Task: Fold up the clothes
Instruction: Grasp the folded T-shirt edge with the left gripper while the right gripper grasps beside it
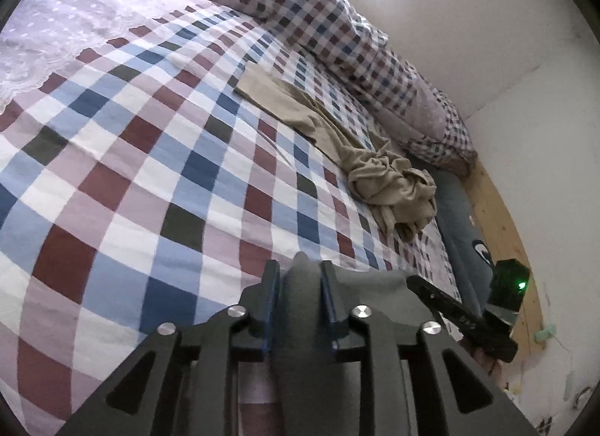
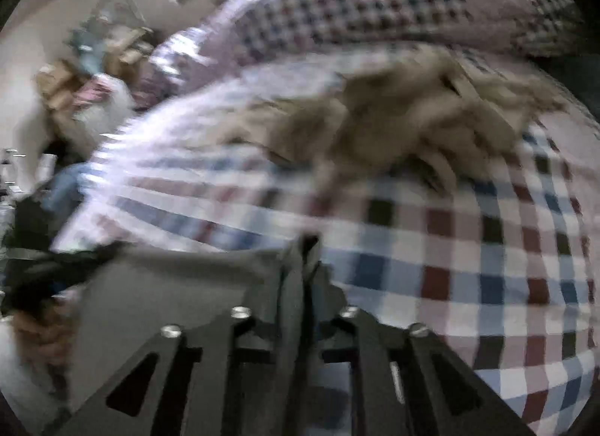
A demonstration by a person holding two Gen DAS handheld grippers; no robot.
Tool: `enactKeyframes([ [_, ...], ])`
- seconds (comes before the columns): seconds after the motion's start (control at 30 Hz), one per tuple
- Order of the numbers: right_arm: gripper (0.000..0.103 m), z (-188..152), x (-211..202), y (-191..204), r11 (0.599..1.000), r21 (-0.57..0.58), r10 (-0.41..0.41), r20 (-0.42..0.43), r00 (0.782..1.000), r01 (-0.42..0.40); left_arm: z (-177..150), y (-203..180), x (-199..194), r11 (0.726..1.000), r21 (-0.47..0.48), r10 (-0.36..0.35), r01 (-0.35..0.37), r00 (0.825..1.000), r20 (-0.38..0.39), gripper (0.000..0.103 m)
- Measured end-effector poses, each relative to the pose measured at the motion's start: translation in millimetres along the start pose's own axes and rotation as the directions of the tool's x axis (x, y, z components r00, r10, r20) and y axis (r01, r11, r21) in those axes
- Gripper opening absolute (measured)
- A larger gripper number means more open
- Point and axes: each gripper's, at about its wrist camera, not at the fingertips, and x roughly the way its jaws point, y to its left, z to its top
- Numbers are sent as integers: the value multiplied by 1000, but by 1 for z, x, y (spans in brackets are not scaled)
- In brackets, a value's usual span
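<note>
The whole right wrist view is motion-smeared: the crumpled beige garment (image 2: 405,124) ahead of the right gripper (image 2: 305,248) shows no clear edges, and the cluttered brown boxes (image 2: 75,79) far left are unreadable.

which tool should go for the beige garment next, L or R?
Neither is free: the left tool and right tool each clamp grey fabric. Once released, probably right: the crumpled beige garment lies closer ahead of it, though blurred.
</note>
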Motion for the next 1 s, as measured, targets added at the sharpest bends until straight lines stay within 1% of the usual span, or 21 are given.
enactKeyframes([
  [0.03,31,0,1,-3,999,7,-40,8,999,40,0,1,0,1000,-1,4,-4,1000,2,31],
  [0.1,36,2,-7,-14,992,40,-118,36,992,116,1,1,-4,1000,1,14,-14,1000,13,39],
  [0.13,39,3,-14,-20,990,61,-132,52,990,129,2,1,-5,1000,3,18,-18,1000,14,41],
  [0.17,40,4,-22,-27,989,84,-128,66,990,122,2,0,-7,1000,9,21,-21,1000,20,45],
  [0.2,42,3,-31,-32,989,107,-106,79,991,97,2,-2,-9,1000,14,23,-24,999,27,50],
  [0.3,42,2,-48,-31,993,121,-12,97,995,0,2,-6,-13,1000,27,6,-7,999,37,58],
  [0.37,42,1,-58,-17,994,83,57,106,993,-66,1,-9,-12,999,38,13,-14,999,33,59],
  [0.43,40,-3,-65,-1,992,38,118,105,988,-122,-1,-11,-5,997,64,47,-48,999,12,59],
  [0.5,40,-12,-71,18,989,-8,150,91,985,-150,-3,-13,-1,994,85,74,-74,997,10,58],
  [0.53,39,-19,-71,21,989,-24,146,82,986,-145,-4,-14,0,992,93,83,-84,996,14,58],
  [0.57,38,-27,-70,25,989,-41,142,72,987,-140,-5,-15,1,990,102,93,-94,996,18,53],
  [0.6,30,-34,-70,28,989,-58,138,62,988,-135,-6,-16,3,989,110,100,-102,995,18,44],
  [0.63,18,-41,-70,32,989,-74,134,52,990,-130,-6,-16,5,988,115,103,-103,995,14,40],
  [0.67,13,-48,-69,35,988,-91,130,43,991,-125,-7,-15,7,988,115,102,-103,995,12,35],
  [0.7,6,-55,-69,39,987,-108,125,33,992,-121,-7,-15,9,988,116,102,-102,995,10,32],
  [0.8,4,-77,-68,49,981,-158,111,5,994,-108,-6,-13,12,991,96,94,-94,996,6,27],
  [0.87,0,-91,-68,55,977,-189,97,-12,995,-97,-4,-10,14,993,78,92,-92,996,4,27],
  [0.97,0,-99,-77,38,985,-170,-7,5,1000,8,-3,-10,17,991,79,104,-104,995,3,27],
  [1.0,2,-103,-80,33,985,-162,-63,8,998,63,-3,-10,17,991,78,106,-106,994,3,27],
])
